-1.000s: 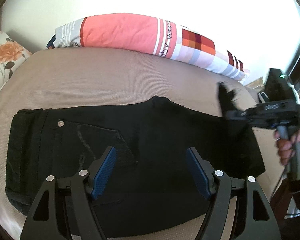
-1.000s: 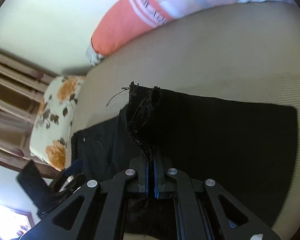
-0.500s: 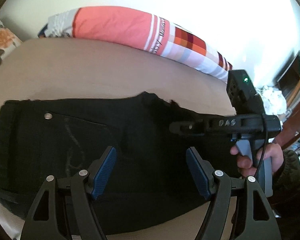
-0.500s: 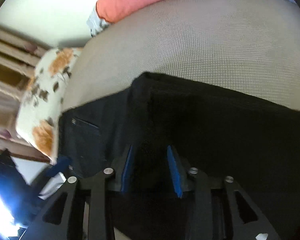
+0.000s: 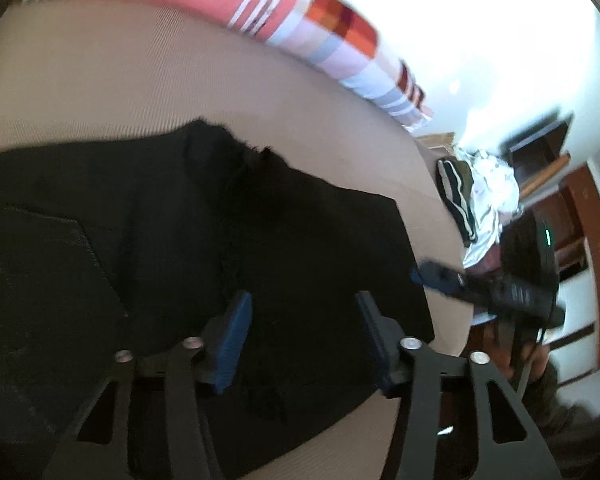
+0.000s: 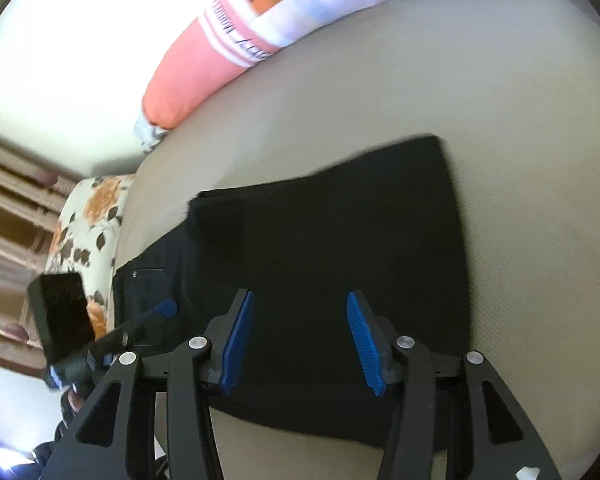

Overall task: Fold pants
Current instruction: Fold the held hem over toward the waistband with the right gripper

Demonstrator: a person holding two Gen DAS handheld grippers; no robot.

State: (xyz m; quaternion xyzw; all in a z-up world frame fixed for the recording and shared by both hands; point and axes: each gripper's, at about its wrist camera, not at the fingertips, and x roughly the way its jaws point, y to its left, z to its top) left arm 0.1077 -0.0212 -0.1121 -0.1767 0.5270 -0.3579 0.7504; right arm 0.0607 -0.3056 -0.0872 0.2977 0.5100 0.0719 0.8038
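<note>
Pants (image 6: 340, 240), black heavy denim, lie folded on the beige ribbed bed (image 6: 520, 160); the cloth is limp but thick, best pinched at a doubled edge. The left tool (image 5: 300, 332), jaws just closing, and right tool (image 6: 300, 340), jaws just opening, both hover released, nothing between them.

Black pants (image 5: 260, 240) on beige bed (image 5: 140, 92)

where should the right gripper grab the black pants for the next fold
Likely the folded end of the black pants, at its far corner, coming from the right: that edge lies flat and straight on the beige mattress, clear of the right gripper.
</note>
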